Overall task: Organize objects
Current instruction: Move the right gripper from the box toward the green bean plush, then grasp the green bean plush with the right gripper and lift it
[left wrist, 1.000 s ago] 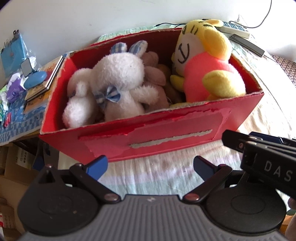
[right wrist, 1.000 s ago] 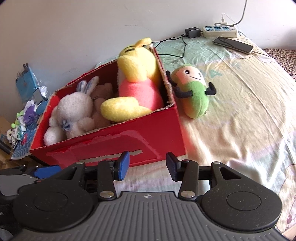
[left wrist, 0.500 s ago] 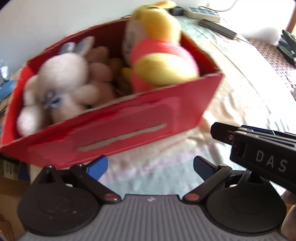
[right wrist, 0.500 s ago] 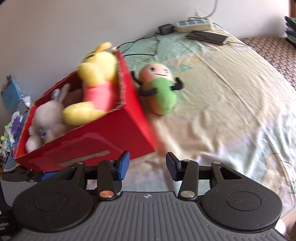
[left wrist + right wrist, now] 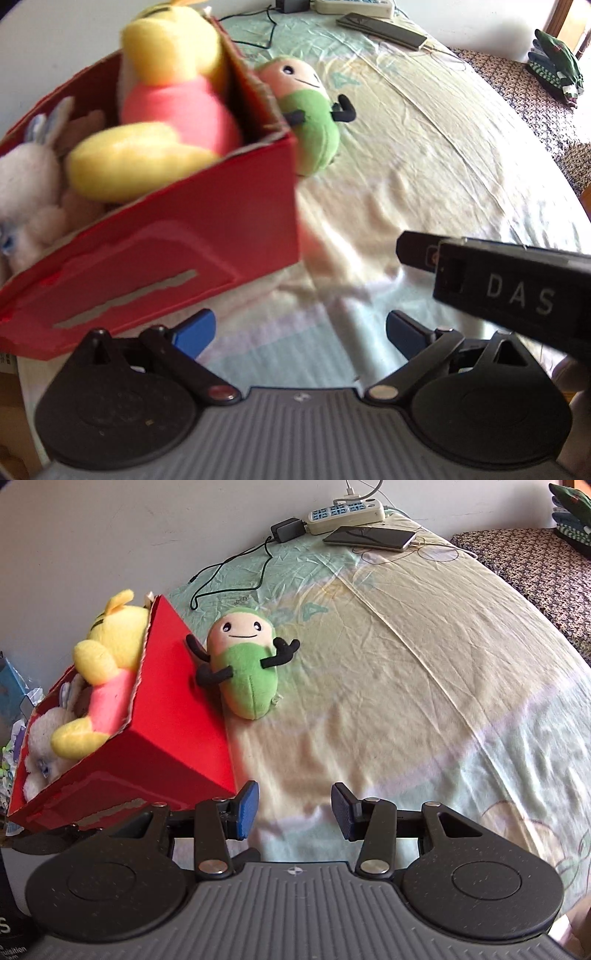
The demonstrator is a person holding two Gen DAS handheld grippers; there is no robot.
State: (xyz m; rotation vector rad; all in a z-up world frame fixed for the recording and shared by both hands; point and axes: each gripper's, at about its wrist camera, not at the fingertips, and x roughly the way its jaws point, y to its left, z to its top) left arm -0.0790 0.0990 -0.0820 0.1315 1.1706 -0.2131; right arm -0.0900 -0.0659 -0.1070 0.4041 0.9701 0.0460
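Observation:
A red cardboard box (image 5: 155, 251) (image 5: 166, 738) sits on the bed at the left and holds a yellow and pink plush (image 5: 166, 110) (image 5: 107, 686) and a white rabbit plush (image 5: 26, 184) (image 5: 40, 734). A green bean plush (image 5: 245, 668) (image 5: 314, 118) with black arms lies face up on the sheet, against the box's right side. My left gripper (image 5: 299, 334) is open, low in front of the box's near corner. My right gripper (image 5: 293, 812) is open too, just right of that corner, well short of the bean plush. Its body shows at the right of the left wrist view.
A power strip (image 5: 345, 511), a charger with a black cable (image 5: 288, 530) and a phone (image 5: 369, 537) lie at the far end of the bed. A patterned cushion (image 5: 535, 557) and folded clothes (image 5: 554, 66) are at the right. Clutter (image 5: 14, 701) lies left of the box.
Both views have swung to the right: the box has slid to the left of each frame and the bean plush has come into the left wrist view. Both grippers stay open.

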